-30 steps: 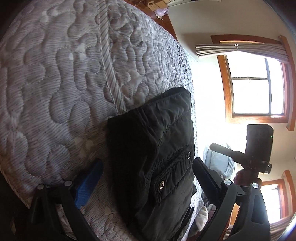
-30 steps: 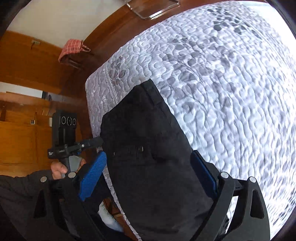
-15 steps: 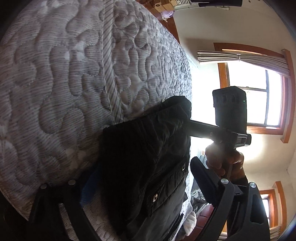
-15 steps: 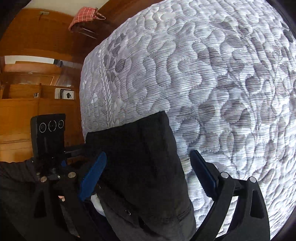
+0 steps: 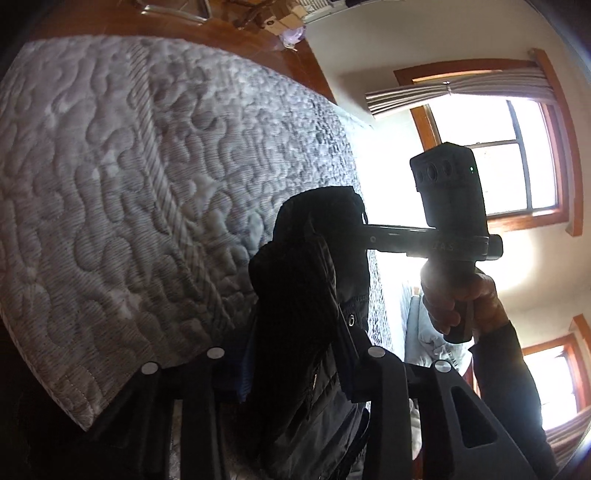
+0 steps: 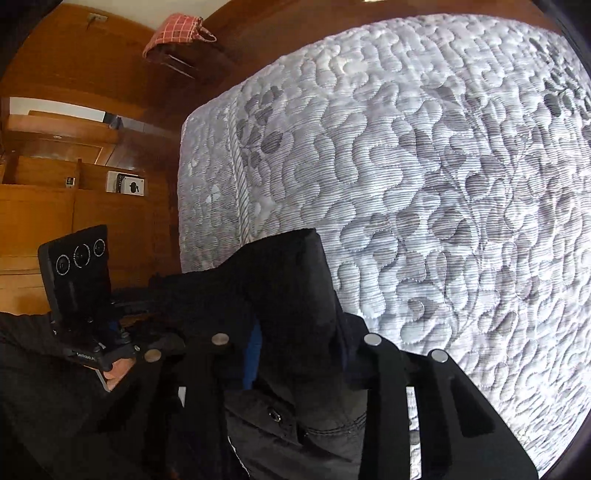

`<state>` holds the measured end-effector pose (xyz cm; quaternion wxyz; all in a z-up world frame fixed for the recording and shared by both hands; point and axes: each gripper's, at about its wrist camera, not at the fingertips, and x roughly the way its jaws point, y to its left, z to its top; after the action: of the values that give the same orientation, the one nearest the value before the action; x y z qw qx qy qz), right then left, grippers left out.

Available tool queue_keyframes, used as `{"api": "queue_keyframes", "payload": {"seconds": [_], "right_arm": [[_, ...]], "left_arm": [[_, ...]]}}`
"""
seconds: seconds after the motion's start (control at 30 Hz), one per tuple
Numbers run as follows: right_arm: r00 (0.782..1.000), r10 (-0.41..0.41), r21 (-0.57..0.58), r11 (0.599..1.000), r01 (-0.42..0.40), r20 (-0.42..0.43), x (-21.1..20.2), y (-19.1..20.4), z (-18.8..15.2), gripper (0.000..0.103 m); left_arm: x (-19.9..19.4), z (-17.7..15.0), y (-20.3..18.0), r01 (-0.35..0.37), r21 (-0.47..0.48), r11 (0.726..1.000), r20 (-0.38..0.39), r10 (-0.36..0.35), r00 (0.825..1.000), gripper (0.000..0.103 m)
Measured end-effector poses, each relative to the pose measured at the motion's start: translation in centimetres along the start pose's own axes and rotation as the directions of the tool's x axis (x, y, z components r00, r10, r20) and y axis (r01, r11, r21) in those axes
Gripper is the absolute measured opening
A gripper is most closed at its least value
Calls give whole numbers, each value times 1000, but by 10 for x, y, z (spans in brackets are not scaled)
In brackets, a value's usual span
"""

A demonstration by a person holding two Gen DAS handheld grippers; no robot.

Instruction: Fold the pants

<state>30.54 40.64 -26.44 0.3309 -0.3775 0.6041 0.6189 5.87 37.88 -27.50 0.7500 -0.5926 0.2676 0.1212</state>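
Now we have both grippers clamped on the black pants point(image 5: 306, 295) at the mattress point(image 5: 110, 184) edge, lower centre: left gripper point(image 5: 295, 365) and right gripper point(image 6: 295, 365) have just closed on cloth. Next, we lift together and carry the fold over evenly.

The pants point(image 5: 303, 317) were black — plain, unpatterned. The mattress point(image 6: 443, 184) was white and grey (quilted in squiggles), and a cloth point(image 6: 177, 31) was red-checked.
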Motion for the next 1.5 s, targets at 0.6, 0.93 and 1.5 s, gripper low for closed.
{"api": "queue_keyframes", "payload": {"seconds": [0.6,0.93,1.5], "right_arm": [[969,-205,-27,977,211,138,-126,75,-96,27],[935,-298,6,953,302,192,-169,107,-151,26],[865,-413,90,910,405,283,-207,142,-244,26]], "left_arm": [[-38,-48,-130,29,306,952,8,-33,999,32],[-62,-90,-183,73,425,902,-8,-77,997,32],[-72,-147,-245,107,592,799,-76,-77,994,32]]}}
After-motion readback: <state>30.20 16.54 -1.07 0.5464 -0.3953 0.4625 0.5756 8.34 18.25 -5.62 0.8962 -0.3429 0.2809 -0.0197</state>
